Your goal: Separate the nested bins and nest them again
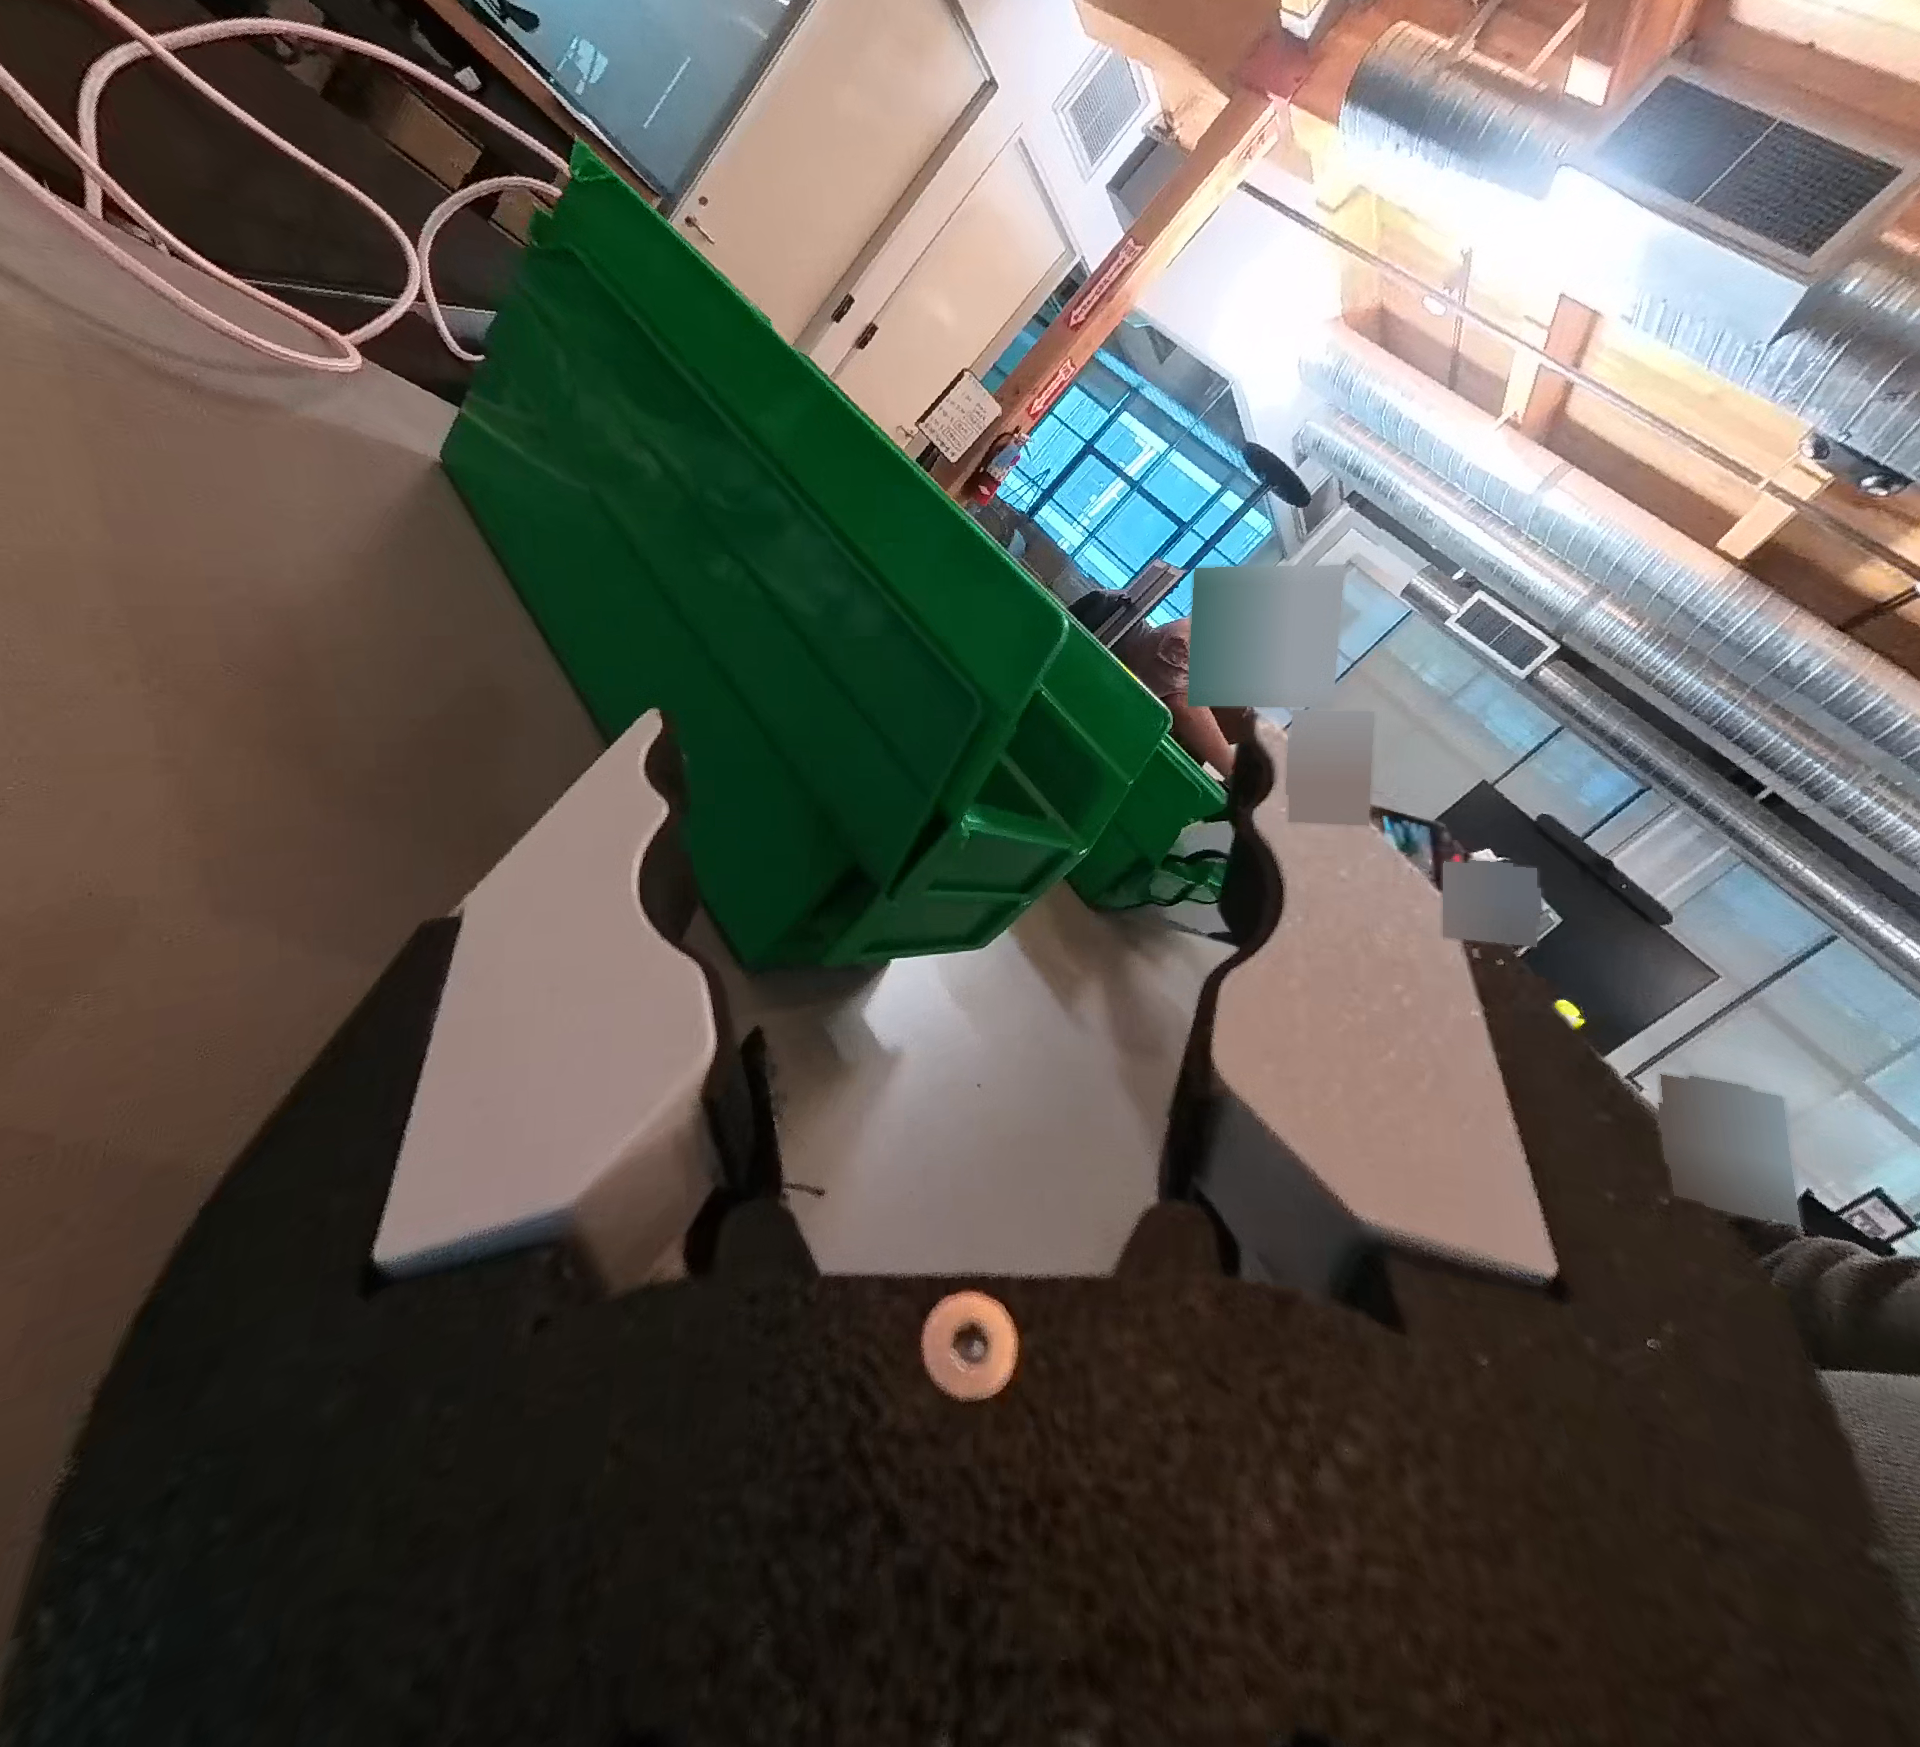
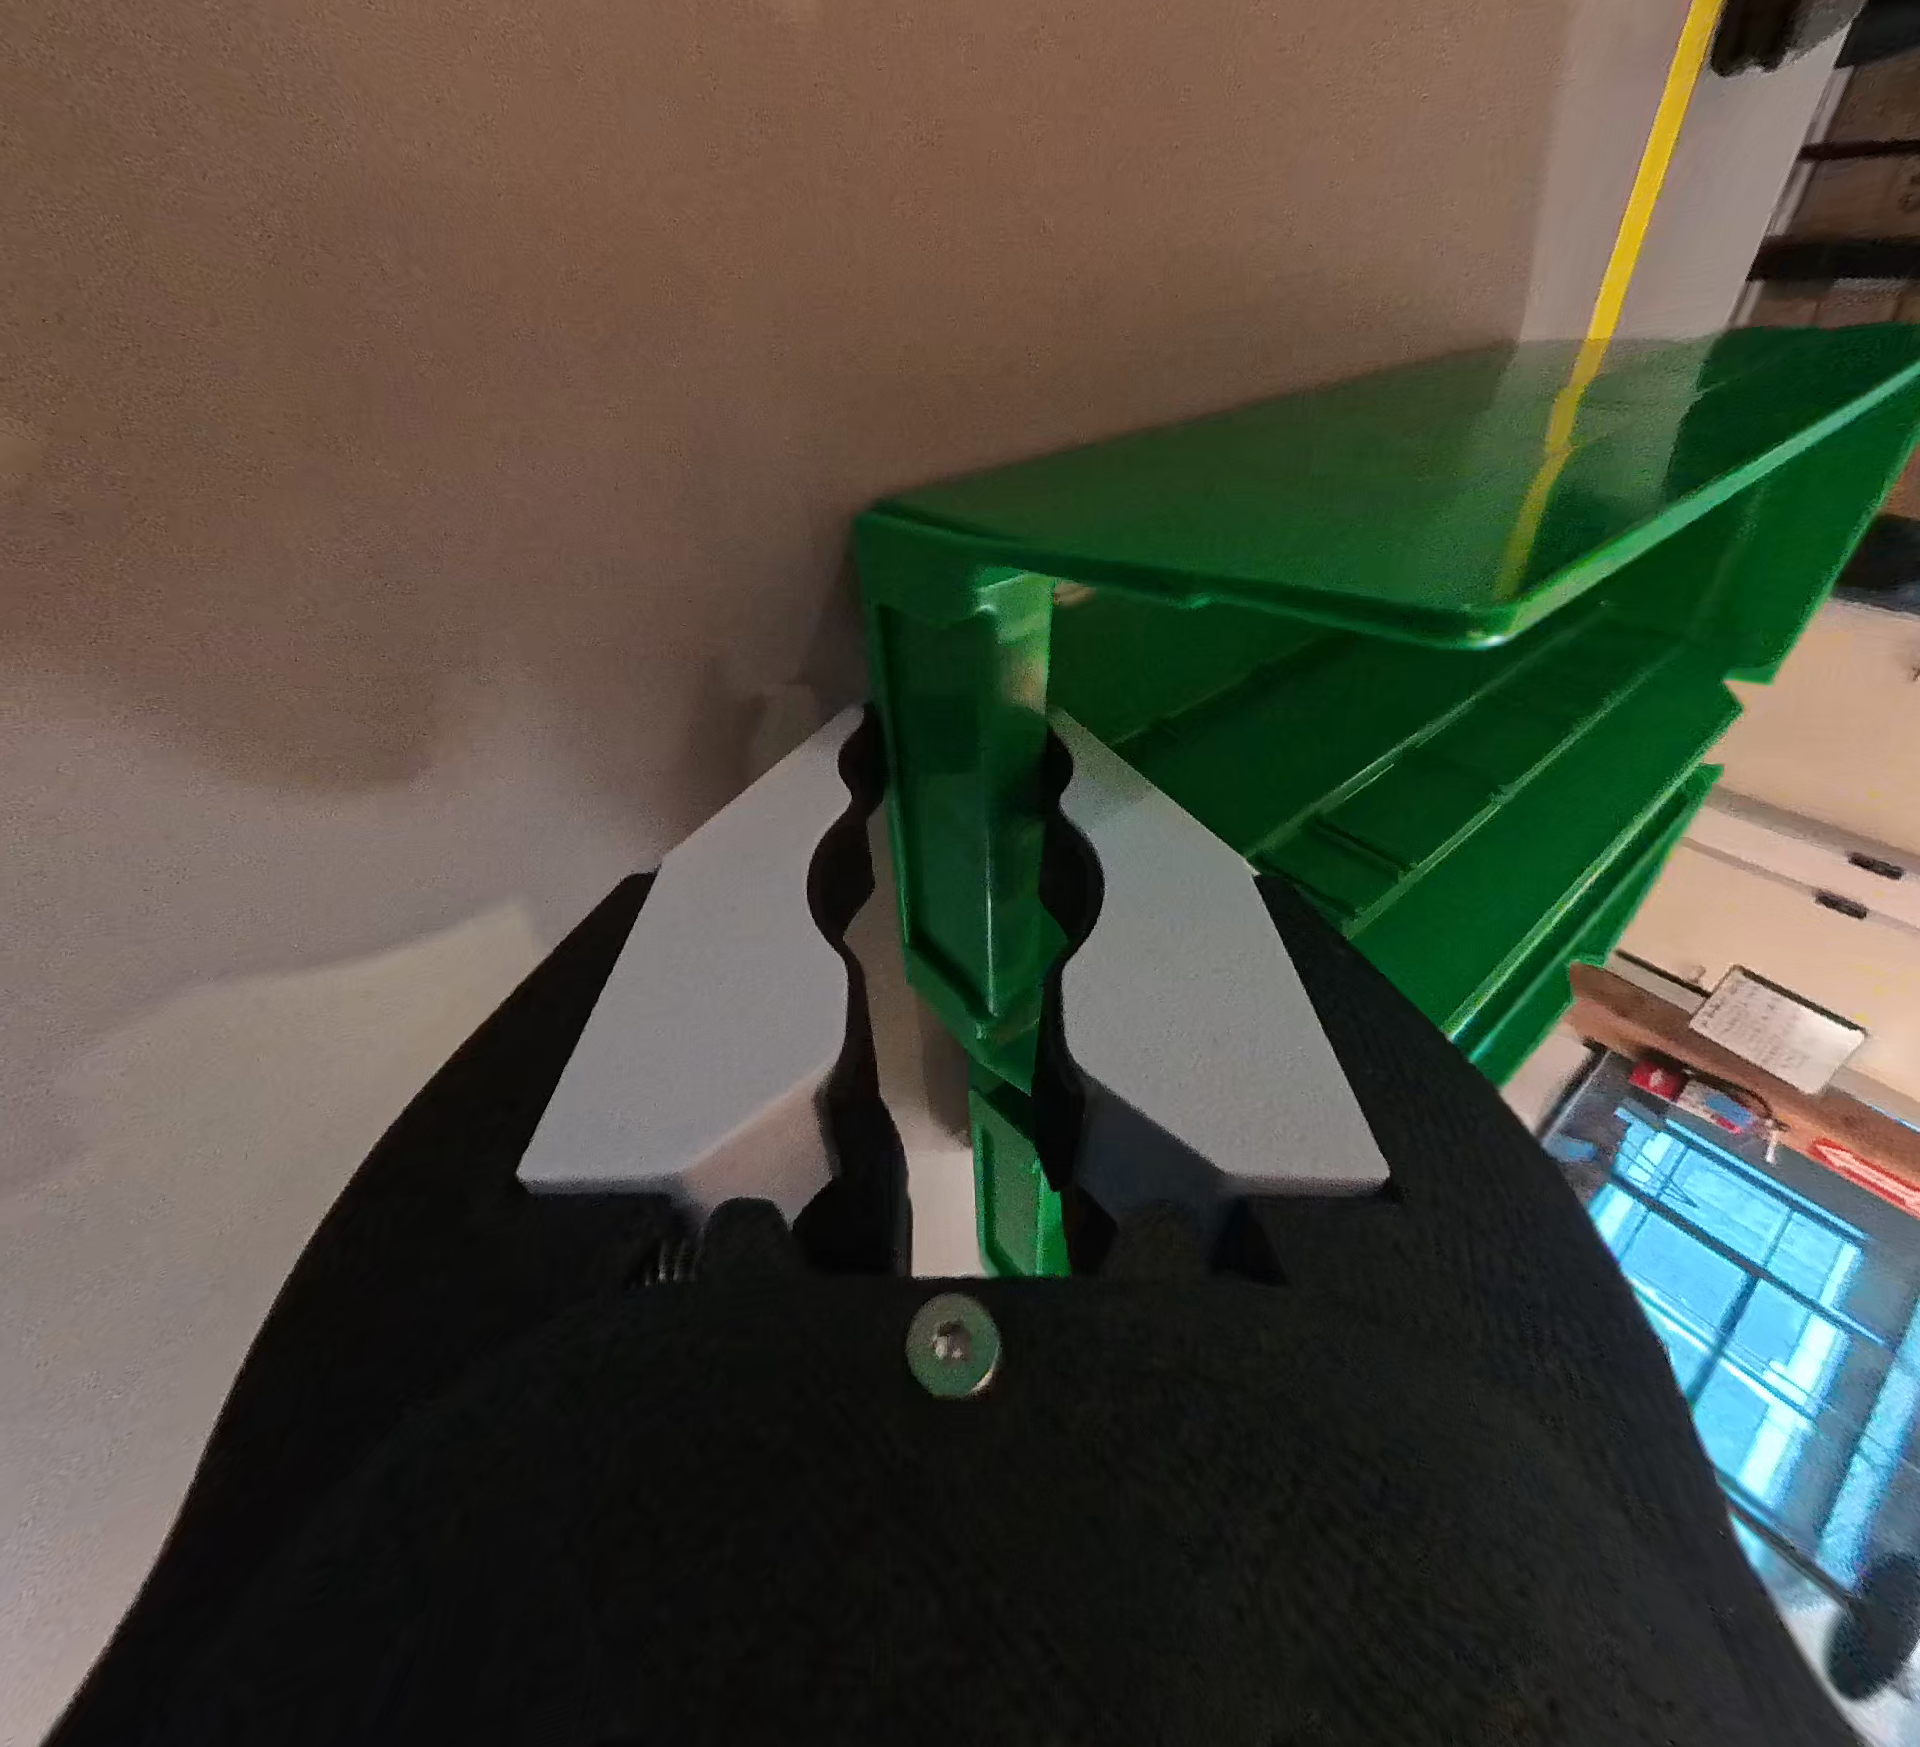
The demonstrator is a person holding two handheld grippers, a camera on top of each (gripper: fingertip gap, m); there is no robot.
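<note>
On the grey table (image 1: 208, 762), the nested green bins (image 1: 748, 617) are pinched at an end rim by the right gripper (image 2: 961, 866), its jaws nearly closed, while the left gripper (image 1: 951, 876), spread wide and empty, is best closed on the outer bin before the inner is pulled straight out.

Green bins (image 1: 790, 617) (image 2: 1382, 658): glossy smooth plastic, reflections seen. Gripper bodies: rough, matt black grain; fingers (image 1: 561, 1001) (image 2: 717, 970) smooth matt grey. Table (image 1: 208, 658): matt beige. Cord (image 1: 260, 170): braided cloth.

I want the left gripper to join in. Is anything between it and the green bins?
Nothing visible. The left gripper is open, with only bare table between its fingers and the green bins just ahead. The white cable lies off behind the bins.
</note>
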